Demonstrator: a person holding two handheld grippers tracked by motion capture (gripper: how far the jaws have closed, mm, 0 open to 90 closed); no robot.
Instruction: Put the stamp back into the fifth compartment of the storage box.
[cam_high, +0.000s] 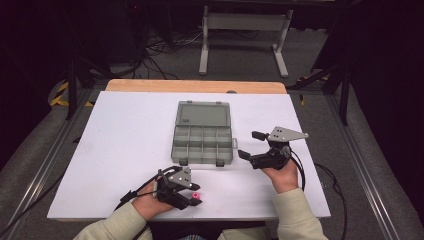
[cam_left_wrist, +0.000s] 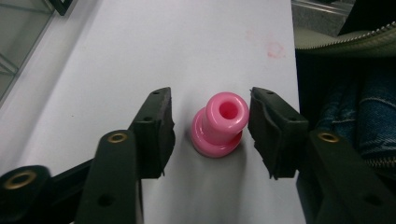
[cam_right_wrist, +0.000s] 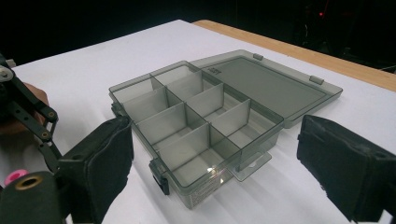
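Left gripper (cam_left_wrist: 210, 126) sits at the near edge of the table (cam_high: 125, 130), in front of the open compartment box (cam_high: 203, 133) and a bit to its left; jaws partly open and straddling the pink spool (cam_left_wrist: 219, 123), which stands upright on the table between the pads. The right-hand pad looks about touching the spool's top rim, hard to say for sure, while the other pad stands clear of it, so no grip. Right gripper (cam_high: 248, 145) hangs just right of the box, jaws spread wide and holding nothing, pointed at the box's right wall
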